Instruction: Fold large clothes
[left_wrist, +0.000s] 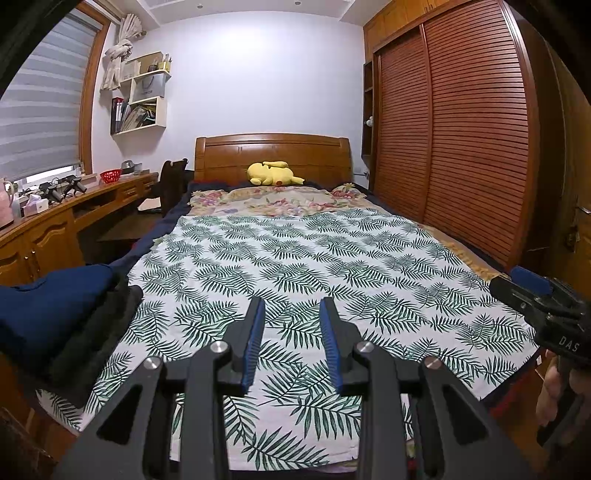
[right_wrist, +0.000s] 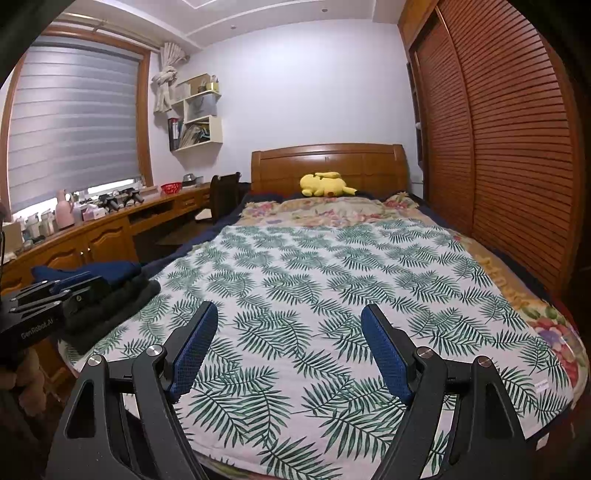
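A stack of folded clothes, navy blue (left_wrist: 48, 310) on top of dark ones (left_wrist: 96, 332), lies at the bed's near left corner; it also shows in the right wrist view (right_wrist: 110, 284). My left gripper (left_wrist: 291, 306) is open and empty, held above the leaf-print sheet (left_wrist: 314, 266) near the foot of the bed. My right gripper (right_wrist: 290, 314) is open wide and empty over the same sheet (right_wrist: 332, 280). The right gripper shows at the right edge of the left wrist view (left_wrist: 532, 291). The left gripper shows at the left edge of the right wrist view (right_wrist: 51, 291).
A yellow plush toy (left_wrist: 271, 173) lies by the wooden headboard (left_wrist: 273, 151). A floral blanket (left_wrist: 273, 199) covers the far end. A wooden desk (left_wrist: 66, 218) with clutter runs along the left. Slatted wardrobe doors (left_wrist: 461, 140) stand close on the right.
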